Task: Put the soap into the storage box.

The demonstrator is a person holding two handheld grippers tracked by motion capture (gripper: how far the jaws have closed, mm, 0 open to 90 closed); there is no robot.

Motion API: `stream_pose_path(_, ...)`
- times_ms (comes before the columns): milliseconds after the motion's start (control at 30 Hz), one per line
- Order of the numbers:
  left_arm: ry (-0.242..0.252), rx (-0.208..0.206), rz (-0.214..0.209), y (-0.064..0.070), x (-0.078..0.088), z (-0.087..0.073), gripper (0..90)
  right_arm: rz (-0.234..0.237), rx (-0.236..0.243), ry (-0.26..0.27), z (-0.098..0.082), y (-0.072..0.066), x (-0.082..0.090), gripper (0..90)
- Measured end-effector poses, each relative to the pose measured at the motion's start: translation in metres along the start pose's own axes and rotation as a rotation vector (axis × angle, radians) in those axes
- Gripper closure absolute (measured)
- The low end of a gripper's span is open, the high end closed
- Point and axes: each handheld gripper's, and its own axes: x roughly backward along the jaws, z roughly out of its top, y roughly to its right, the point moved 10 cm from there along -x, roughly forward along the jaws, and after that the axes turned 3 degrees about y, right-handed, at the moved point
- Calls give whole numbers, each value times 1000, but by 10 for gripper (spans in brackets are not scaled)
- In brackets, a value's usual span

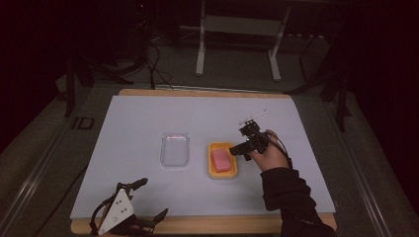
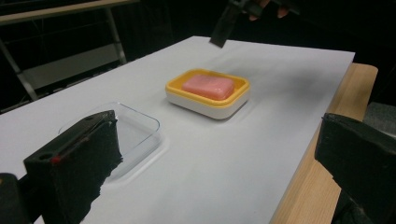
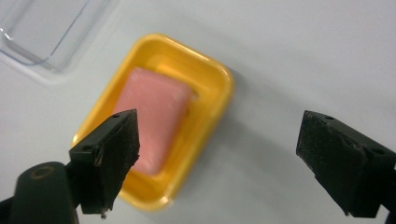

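Observation:
A pink soap bar (image 1: 221, 160) lies in a yellow dish (image 1: 213, 172) near the middle of the white sheet. Left of the dish rests a clear plastic lid (image 1: 175, 149). My right gripper (image 1: 241, 141) hovers just right of the dish and above it, open, nothing between its pads. In the right gripper view the soap (image 3: 152, 121) and dish (image 3: 212, 88) sit below the left jaw of that gripper (image 3: 226, 161). My left gripper (image 1: 150, 199) rests open at the table's front left edge. Its own view has the gripper (image 2: 215, 163) facing the lid (image 2: 137, 123) and the dish (image 2: 208, 105).
A white sheet (image 1: 148, 118) covers a wooden table whose edge (image 1: 222, 224) shows along the front. Behind the table a white metal frame (image 1: 237, 29) stands on the dark floor. A dark sleeve (image 1: 291, 197) comes in from the bottom right.

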Motion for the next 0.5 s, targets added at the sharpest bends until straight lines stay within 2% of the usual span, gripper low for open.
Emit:
stream_pose_path(100,-2,0,1,0,0,0,6,21,-15,17,-10,10,10,132)
stream_pose_path(233,-7,0,4,0,-1,-1,6,27,-30,49,-24,23,21,131)
stream_pose_path(367,-8,-4,5,0,-2,-1,6,26,-18,97,-34,33,30,130)
stream_pose_path(433,-9,-4,5,0,-2,-1,6,21,-8,141,-38,37,35,130)
stream_pose_path(500,-10,-5,5,0,-2,-1,6,13,-1,153,-40,38,38,130)
